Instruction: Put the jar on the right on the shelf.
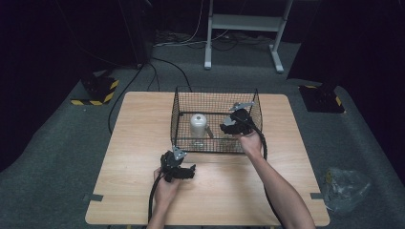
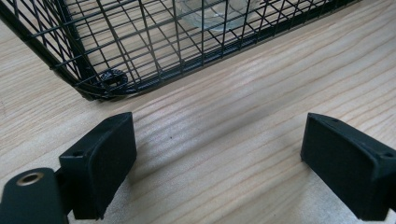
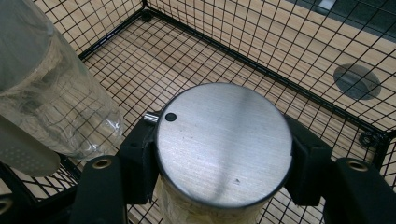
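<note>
Right tool [image 3: 224, 154] being clamped tight round a metal-lidded jar [image 3: 223, 142] inside the wire basket [image 1: 216, 143], left tool [image 2: 219, 163] being held wide open, empty, over the counter [image 2: 233, 126] by the basket corner

The table [image 1: 143, 143] is pale, matt wood with visible grain. The basket [image 3: 261, 56] is thin black wire mesh. The jar's lid [image 3: 224, 142] is brushed metal — faintly scratched — beside a clear, glossy bottle [image 3: 51, 102].

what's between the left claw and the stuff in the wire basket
The basket's near mesh wall stands between them. The left claw sits open over bare table just outside the basket's corner. The right claw, reaching in from above, is already shut on the metal-lidded jar, beside a clear glass.
</note>
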The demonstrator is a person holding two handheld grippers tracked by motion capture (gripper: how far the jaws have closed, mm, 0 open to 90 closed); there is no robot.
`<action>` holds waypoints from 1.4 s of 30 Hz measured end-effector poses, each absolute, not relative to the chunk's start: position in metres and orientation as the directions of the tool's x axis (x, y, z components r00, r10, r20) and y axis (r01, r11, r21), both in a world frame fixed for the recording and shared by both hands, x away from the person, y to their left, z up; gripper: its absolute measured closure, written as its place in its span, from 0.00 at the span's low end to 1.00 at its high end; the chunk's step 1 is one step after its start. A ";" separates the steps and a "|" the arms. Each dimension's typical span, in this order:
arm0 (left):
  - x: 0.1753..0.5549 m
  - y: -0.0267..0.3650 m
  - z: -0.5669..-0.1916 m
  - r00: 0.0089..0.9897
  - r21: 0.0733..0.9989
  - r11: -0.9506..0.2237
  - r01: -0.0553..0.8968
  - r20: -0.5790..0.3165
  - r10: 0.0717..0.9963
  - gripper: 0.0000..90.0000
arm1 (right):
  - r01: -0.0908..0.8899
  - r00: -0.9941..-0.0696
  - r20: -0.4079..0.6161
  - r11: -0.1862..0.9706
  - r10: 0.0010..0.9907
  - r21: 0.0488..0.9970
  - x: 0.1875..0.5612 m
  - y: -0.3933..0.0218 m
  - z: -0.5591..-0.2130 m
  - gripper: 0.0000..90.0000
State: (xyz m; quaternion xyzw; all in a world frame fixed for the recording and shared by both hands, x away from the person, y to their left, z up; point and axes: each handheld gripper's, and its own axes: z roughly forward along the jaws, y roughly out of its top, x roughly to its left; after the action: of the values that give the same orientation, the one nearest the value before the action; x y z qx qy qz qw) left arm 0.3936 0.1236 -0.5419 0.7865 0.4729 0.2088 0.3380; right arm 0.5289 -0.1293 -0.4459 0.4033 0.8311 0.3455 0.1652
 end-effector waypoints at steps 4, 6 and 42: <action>0.394 0.124 -0.542 0.465 0.729 -0.324 0.603 0.009 0.885 0.12 | 0.558 -0.621 -0.002 0.443 0.784 0.702 0.529 -0.129 -0.447 0.43; 0.394 0.124 -0.542 0.466 0.729 -0.324 0.603 0.009 0.885 0.12 | 0.559 -0.621 -0.003 0.445 0.784 0.699 0.529 -0.129 -0.448 0.43; 0.394 0.124 -0.542 0.465 0.730 -0.323 0.603 0.008 0.885 0.12 | 0.562 -0.627 -0.010 0.461 0.779 0.686 0.521 -0.133 -0.446 0.28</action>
State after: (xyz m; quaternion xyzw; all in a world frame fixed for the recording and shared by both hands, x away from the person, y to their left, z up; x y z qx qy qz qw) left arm 0.3936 0.1236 -0.5419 0.7862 0.4731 0.2088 0.3383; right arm 0.5207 -0.1333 -0.4460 0.3998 0.8390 0.3308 0.1638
